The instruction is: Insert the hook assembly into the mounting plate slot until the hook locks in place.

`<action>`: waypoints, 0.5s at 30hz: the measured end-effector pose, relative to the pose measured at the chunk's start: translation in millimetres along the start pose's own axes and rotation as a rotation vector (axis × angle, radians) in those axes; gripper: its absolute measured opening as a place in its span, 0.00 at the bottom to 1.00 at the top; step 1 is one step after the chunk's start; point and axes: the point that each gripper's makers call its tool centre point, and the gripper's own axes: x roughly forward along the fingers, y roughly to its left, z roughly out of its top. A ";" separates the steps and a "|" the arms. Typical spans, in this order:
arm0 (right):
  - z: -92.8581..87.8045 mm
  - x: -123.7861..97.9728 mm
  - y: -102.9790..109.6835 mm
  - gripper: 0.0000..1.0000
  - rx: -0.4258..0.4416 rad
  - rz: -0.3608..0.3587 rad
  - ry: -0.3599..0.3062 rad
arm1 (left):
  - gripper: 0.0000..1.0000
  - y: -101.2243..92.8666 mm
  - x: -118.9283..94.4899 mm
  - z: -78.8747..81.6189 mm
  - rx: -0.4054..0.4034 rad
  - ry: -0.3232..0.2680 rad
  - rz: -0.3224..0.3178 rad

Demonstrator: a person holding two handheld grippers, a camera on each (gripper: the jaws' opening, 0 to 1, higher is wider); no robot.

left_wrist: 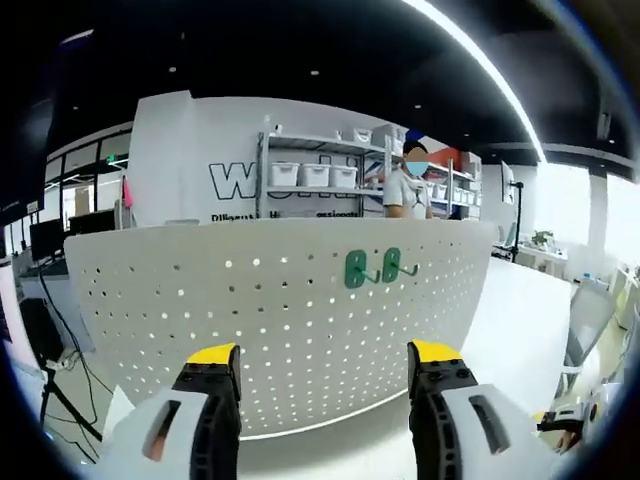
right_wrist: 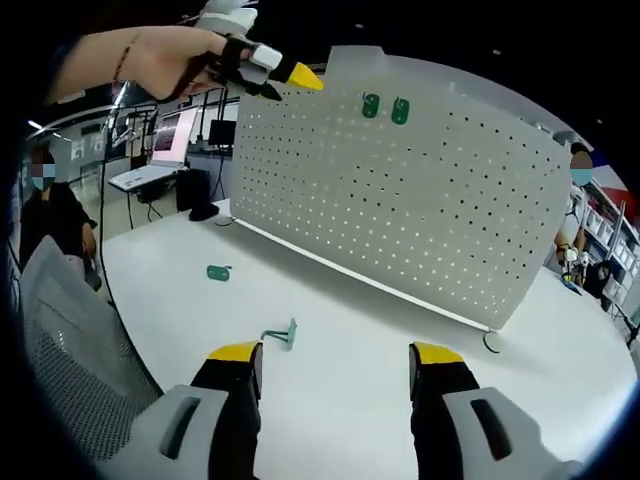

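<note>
Two green plastic hooks [left_wrist: 378,268] hang high on the white perforated mounting plate [left_wrist: 280,310]; two loose green hooks [right_wrist: 284,335] lie on the white worktop [right_wrist: 350,380] before it. The left gripper [left_wrist: 324,362] and right gripper [right_wrist: 336,360] gape, holding nothing.

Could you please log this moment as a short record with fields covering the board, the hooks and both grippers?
board: white pegboard standing upright on the white table
hooks mounted: two green hooks, side by side near the board's top edge
hooks loose: one green hook on the table ahead of the right gripper, a second loose hook farther toward the board
left gripper: jaws apart, empty, facing the board
right gripper: jaws apart, empty, above the table
</note>
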 end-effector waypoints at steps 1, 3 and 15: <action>0.1 -0.1 0.2 0.57 -0.002 0.000 0.000 | 0.71 -2.5 -2.7 -3.9 -0.010 0.008 -0.019; 0.2 -0.1 1.1 0.56 -0.004 0.004 0.000 | 0.71 -8.4 -8.7 -12.8 -0.029 0.012 -0.059; 2.7 -1.4 1.2 0.53 0.002 0.006 -0.009 | 0.74 -5.8 -56.1 -83.0 -0.055 0.171 -0.094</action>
